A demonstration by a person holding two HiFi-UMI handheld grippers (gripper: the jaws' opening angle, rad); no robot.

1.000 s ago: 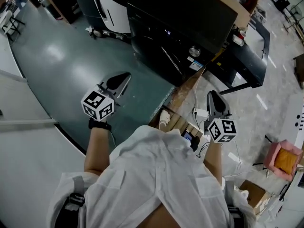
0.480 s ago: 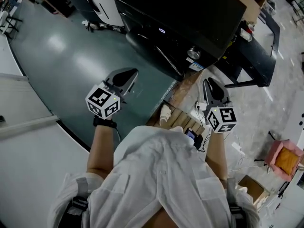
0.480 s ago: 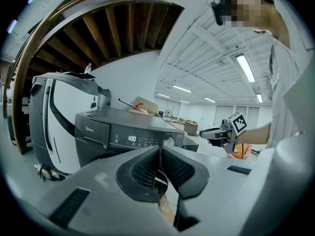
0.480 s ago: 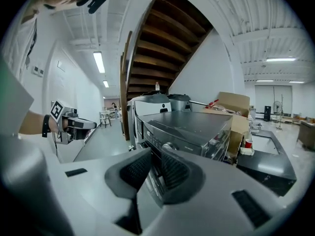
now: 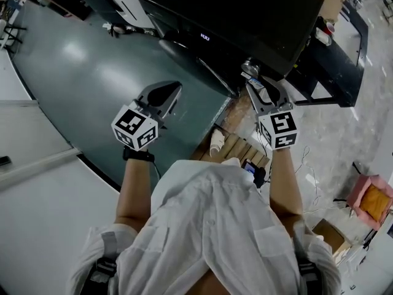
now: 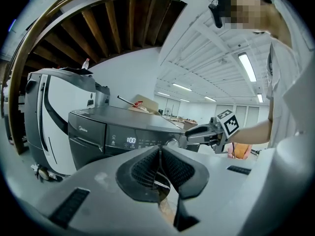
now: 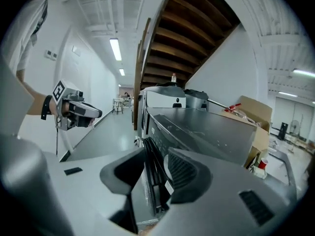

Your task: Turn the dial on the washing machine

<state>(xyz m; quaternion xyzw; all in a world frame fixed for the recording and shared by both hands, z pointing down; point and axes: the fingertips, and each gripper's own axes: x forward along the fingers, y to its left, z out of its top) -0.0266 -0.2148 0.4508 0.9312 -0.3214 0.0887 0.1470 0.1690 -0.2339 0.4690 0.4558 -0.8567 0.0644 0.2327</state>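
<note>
Black washing machine [image 5: 258, 17] is sitting in front of the person, with its silver dial [image 5: 250, 66] at the right end of the front panel. Right gripper [image 5: 263, 90] is hovering just beside the dial, jaws spread, gripping nothing; in its own view the panel edge is showing between them. Left gripper [image 5: 167, 96] is hanging well apart over the floor [image 5: 92, 72], jaws pressed together on nothing. Risk: the approach is looking off-centre, so closing now could be pinching the panel lip or slipping off the smooth knob.

Ahead of me, the round silver dial [image 5: 250, 66] sat on the dark washing machine's [image 5: 258, 11] front panel.
</note>
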